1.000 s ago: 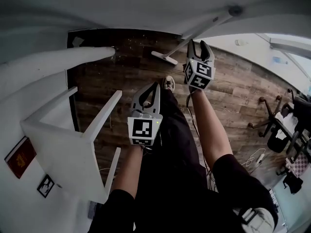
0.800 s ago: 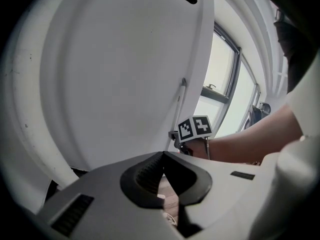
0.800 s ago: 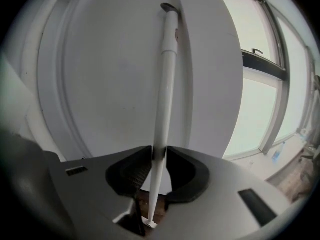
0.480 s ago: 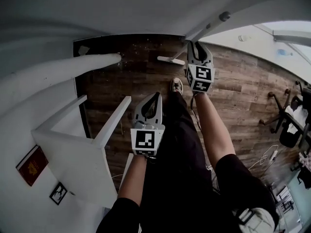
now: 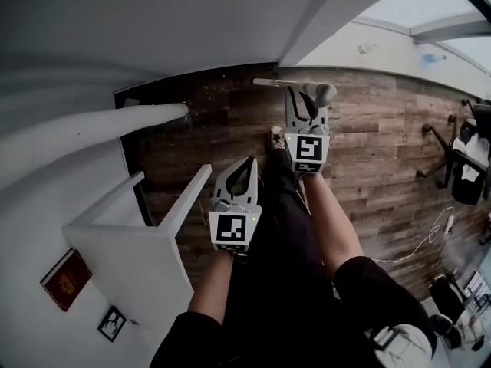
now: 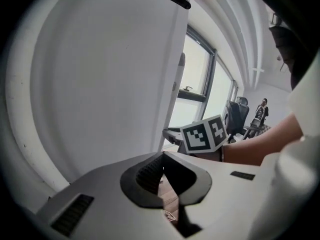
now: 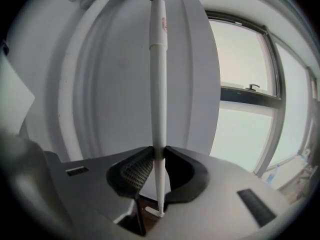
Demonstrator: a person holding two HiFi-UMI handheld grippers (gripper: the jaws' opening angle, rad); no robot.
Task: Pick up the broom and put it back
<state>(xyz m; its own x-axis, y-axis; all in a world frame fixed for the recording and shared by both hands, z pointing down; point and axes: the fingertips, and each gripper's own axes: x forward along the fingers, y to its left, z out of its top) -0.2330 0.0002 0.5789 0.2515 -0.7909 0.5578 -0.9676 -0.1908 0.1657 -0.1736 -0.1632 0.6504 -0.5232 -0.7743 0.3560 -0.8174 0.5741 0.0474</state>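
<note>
The broom is a thin white pole (image 7: 158,74) with a small flat head (image 7: 154,212) near the wooden floor. In the right gripper view it stands upright between the jaws, and my right gripper (image 7: 159,154) is shut on its lower part. From the head view the pole is seen almost end-on: its grey top (image 5: 322,92) is over the right gripper (image 5: 305,100), and the head (image 5: 267,82) is by the wall's foot. My left gripper (image 5: 247,165) hangs lower and to the left, tips together (image 6: 162,160), holding nothing.
A white table (image 5: 130,244) lies tipped at the left, legs towards my left gripper. A white wall corner (image 5: 307,21) rises just beyond the broom. My leg and shoe (image 5: 275,136) are below. Office chairs (image 5: 464,171) and a floor cable (image 5: 418,244) are at the right.
The right gripper's jaws, open around the pole a second ago, have shut on it. The broom has swung from leaning at the wall corner to upright. Both grippers have risen.
</note>
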